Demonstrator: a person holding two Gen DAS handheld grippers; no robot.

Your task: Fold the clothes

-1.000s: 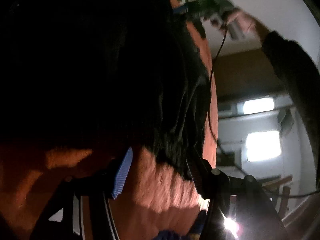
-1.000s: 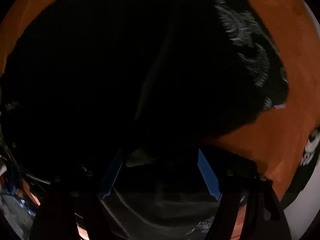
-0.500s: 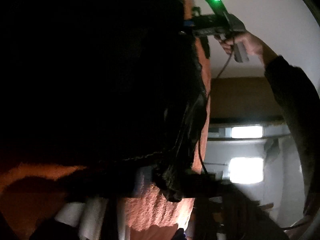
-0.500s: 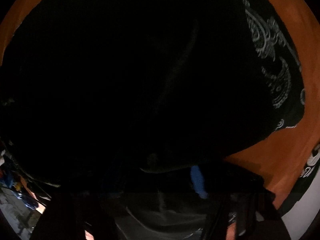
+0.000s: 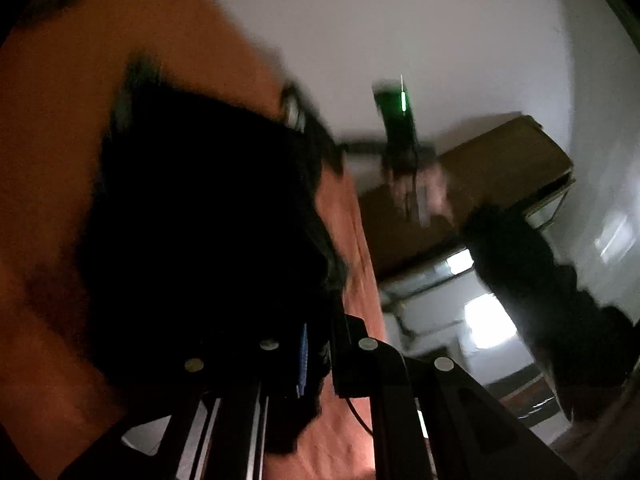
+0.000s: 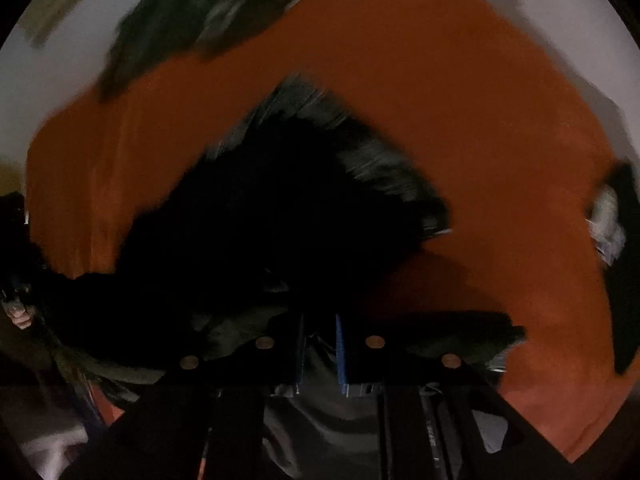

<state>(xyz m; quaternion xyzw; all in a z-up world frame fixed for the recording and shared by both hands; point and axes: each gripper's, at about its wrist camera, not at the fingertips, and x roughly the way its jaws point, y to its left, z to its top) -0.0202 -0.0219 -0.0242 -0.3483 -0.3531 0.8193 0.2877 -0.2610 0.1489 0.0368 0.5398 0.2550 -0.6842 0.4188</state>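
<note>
We are holding a black garment [image 6: 280,216] over an orange cover [image 6: 460,100]. The cloth is hanging dark and nearly featureless, with a pale printed pattern [image 6: 372,160] showing along its far right edge; motion is blurring every outline. The left gripper [image 5: 316,356], its jaws having just been closing, is clenching one edge of the garment [image 5: 200,220] between its pads. The right gripper [image 6: 320,352], jaws likewise just closing, is pinching another edge, the fabric bunching between its blue pads [image 6: 341,354]. A second dark patterned cloth [image 6: 192,12] is lying at the far left of the cover.
</note>
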